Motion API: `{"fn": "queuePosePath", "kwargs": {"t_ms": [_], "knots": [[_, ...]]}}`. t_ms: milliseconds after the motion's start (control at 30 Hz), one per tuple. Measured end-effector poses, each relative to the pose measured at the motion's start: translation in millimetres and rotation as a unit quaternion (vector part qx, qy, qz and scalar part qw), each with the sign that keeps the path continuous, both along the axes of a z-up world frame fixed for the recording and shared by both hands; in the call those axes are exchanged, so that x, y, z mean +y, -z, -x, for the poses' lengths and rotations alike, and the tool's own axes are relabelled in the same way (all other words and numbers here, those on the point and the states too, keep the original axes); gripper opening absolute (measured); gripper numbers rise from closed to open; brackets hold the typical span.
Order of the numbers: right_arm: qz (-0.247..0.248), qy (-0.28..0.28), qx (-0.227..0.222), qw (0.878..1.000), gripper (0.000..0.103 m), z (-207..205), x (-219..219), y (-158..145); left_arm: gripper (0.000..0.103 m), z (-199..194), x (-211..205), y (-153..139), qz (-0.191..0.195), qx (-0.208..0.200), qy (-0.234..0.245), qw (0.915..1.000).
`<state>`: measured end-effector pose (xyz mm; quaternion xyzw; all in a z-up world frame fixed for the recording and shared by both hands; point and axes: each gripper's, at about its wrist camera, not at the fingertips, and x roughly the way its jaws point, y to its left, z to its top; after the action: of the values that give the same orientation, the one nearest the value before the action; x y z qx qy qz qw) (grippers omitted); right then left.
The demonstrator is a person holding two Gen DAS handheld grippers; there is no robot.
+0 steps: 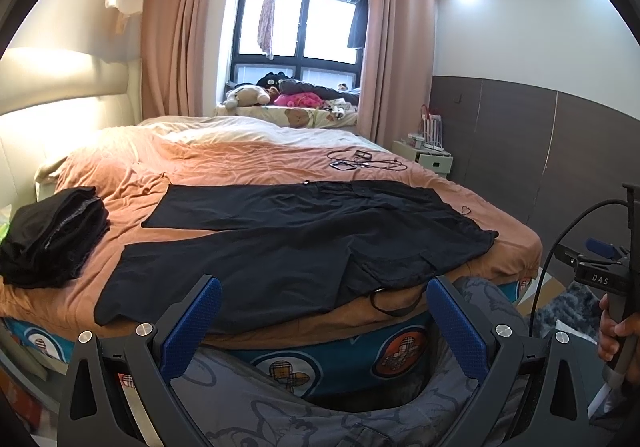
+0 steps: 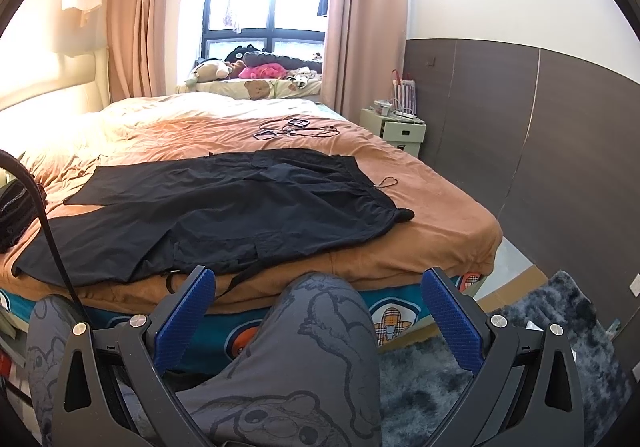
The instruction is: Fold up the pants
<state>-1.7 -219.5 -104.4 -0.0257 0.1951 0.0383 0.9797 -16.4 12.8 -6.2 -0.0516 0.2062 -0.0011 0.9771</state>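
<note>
Black pants (image 1: 288, 243) (image 2: 224, 207) lie spread flat on the orange bedspread, waistband to the right, both legs running left and slightly apart. A drawstring hangs over the bed's near edge. My left gripper (image 1: 324, 321) is open, held back from the bed edge, low and in front of the near leg, with nothing between its blue pads. My right gripper (image 2: 318, 311) is open too, above the person's knee and short of the waist end of the pants. In the left wrist view, the right gripper's body shows at far right, held by a hand (image 1: 614, 331).
A stack of folded black clothes (image 1: 52, 235) sits at the bed's left end. Cables and small devices (image 1: 362, 163) lie farther back on the bed (image 1: 248, 163). A bedside cabinet (image 2: 394, 129) stands at right, a grey rug (image 2: 500, 379) on the floor. The person's grey patterned trouser legs (image 2: 304, 359) are in the foreground.
</note>
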Motion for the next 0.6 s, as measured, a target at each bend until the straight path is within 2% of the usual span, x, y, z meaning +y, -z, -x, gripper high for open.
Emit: {"fn": "queuePosePath", "kwargs": {"t_ms": [600], "knots": [[-0.005, -0.011, -0.003, 1.0, 0.103, 4, 2, -1, 0.103, 11, 11, 5, 0.013, -0.002, -0.02, 0.9997]]}}
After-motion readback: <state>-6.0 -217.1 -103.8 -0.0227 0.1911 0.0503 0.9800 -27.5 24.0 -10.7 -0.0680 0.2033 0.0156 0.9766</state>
